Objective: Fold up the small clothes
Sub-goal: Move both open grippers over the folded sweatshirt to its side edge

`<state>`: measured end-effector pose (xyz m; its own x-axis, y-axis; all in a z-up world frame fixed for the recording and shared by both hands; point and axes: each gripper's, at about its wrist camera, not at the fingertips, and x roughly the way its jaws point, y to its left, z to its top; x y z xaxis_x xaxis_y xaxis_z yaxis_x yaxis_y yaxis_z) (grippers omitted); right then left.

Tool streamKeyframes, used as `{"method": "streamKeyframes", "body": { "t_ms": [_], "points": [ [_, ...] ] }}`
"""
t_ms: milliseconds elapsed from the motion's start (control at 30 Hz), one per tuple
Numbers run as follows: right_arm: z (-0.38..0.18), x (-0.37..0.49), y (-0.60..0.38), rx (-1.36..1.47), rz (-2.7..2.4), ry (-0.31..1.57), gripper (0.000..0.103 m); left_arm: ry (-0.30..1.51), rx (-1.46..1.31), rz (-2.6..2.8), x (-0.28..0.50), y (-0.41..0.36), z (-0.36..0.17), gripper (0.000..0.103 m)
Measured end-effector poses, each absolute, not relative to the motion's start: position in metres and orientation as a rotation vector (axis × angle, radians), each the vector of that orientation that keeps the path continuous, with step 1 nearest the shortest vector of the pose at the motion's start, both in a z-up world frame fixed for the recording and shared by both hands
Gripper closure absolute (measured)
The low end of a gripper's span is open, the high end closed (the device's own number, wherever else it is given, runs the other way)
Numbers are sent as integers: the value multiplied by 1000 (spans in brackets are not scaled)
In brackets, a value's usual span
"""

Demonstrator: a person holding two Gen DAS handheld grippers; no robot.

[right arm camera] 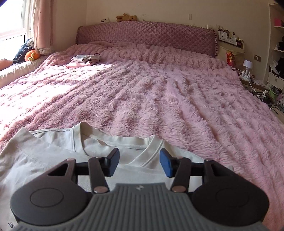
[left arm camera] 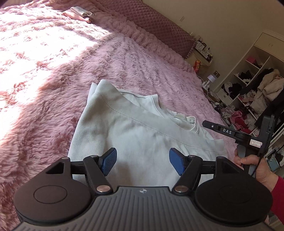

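Left wrist view: left gripper hovering with jaws apart, nothing between them, over one white shirt lying partly folded on the bed; one folded pile sitting far off, judged finished. Right wrist view: right gripper gaping empty above the shirt's neckline; further folding probably remaining.

My left gripper points downward with its blue fingers spread wide and holding nothing, while my right hand grips the handle of my right gripper, fingers also apart.
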<state>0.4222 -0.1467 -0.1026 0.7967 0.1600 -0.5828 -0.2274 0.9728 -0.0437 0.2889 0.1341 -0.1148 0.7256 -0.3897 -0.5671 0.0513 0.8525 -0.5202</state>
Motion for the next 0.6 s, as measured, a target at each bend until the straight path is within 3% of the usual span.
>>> {"method": "streamKeyframes", "body": {
  "t_ms": [300,600],
  "points": [
    [-131,499,-73,-296,44,721,49,746,-382,-239,284,120,-127,20],
    [-148,481,-78,-287,53,768,47,754,-379,-229,286,117,-130,16]
  ]
}}
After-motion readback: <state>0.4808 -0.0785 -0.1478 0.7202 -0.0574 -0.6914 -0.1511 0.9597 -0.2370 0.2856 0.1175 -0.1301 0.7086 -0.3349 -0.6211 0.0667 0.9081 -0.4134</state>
